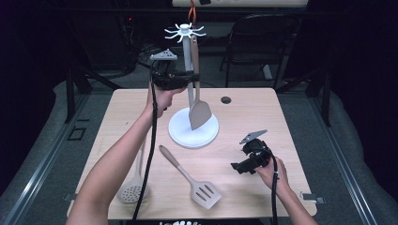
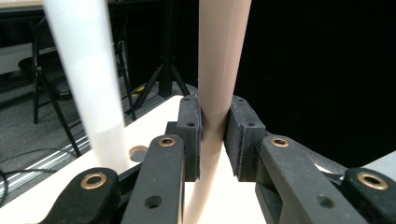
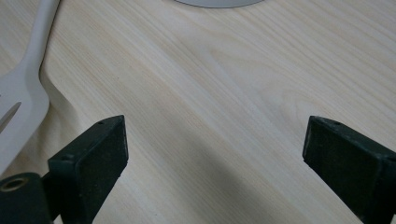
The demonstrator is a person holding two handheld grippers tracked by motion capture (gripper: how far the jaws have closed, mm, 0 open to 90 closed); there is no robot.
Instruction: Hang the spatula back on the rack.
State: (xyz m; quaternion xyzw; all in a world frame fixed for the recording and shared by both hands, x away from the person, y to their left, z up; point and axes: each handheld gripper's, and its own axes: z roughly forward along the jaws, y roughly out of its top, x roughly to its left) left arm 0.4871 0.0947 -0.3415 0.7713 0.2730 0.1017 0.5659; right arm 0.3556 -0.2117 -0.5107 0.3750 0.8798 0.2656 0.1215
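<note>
The tan spatula is held upright, handle up and blade just above the white stand's base near the surface's far edge, clamped at mid-handle by the left tool beside the stand's pole, while the right tool is kept wide and empty.

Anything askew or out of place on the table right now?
Nothing damaged or spilled. The beige solid spatula hangs tilted beside the white rack pole, because the left gripper clamps its handle. Slotted spatula and perforated spoon lie flat.
</note>
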